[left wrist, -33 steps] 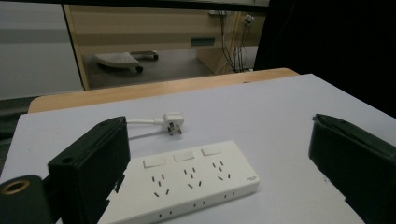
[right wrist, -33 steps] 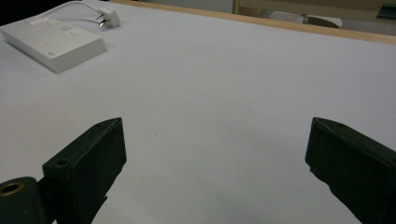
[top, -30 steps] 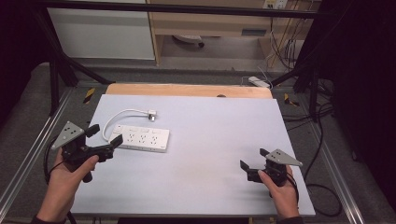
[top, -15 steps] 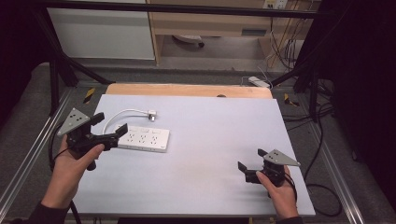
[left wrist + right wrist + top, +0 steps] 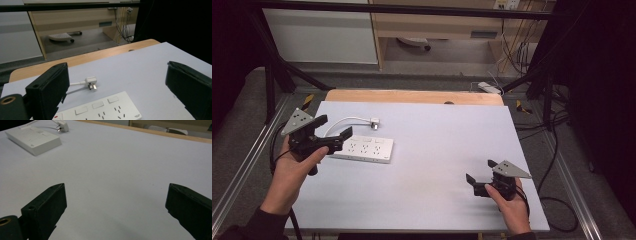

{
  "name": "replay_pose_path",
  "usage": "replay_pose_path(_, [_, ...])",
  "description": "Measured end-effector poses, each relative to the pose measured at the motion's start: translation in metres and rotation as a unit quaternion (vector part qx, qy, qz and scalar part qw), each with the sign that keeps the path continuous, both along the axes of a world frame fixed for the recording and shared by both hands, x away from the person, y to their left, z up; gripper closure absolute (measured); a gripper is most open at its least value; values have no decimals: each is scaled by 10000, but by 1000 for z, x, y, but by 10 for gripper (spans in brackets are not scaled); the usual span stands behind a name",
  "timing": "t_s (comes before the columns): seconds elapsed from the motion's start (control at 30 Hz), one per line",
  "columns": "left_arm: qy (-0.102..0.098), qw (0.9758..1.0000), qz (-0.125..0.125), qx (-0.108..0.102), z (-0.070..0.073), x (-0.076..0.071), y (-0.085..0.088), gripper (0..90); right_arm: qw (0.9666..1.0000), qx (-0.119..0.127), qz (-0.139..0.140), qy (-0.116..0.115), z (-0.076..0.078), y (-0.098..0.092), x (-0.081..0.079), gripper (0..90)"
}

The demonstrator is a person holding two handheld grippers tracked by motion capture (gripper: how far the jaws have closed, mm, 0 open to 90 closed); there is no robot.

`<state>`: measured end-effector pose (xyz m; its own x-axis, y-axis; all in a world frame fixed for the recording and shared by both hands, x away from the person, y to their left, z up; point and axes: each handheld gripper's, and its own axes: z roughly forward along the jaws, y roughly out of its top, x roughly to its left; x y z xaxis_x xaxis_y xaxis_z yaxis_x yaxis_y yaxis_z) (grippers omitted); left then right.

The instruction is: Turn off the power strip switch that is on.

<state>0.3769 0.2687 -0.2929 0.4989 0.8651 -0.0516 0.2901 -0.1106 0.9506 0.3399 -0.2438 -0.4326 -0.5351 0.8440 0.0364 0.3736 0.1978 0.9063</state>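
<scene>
Left claw wide open, just over left end of power strip, long axis left-right. Right claw also wide, empty, well apart from strip.

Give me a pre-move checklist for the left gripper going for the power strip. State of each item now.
1. Left gripper open: ok, fingers wide apart.
2. Power strip lying flat on the table: ok.
3. Strip between the left fingers: not ok, it lies just ahead of them.
4. Plug free on the table, cord loose: ok.
5. Right gripper out of the way: ok, open, far across the table.
6. Strip's switch position: cannot tell.
</scene>
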Motion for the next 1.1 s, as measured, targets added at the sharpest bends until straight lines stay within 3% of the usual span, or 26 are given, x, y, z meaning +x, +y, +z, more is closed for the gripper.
replay_pose_path(0.63, [129, 9999, 3, 32, -6, 19, -1, 51, 9999, -99, 15, 17, -2, 2, 1, 38])
replay_pose_path(1.1, [108, 9999, 70, 65, -3, 32, -4, 52, 9999, -101, 20, 48, -3, 3, 2, 38])
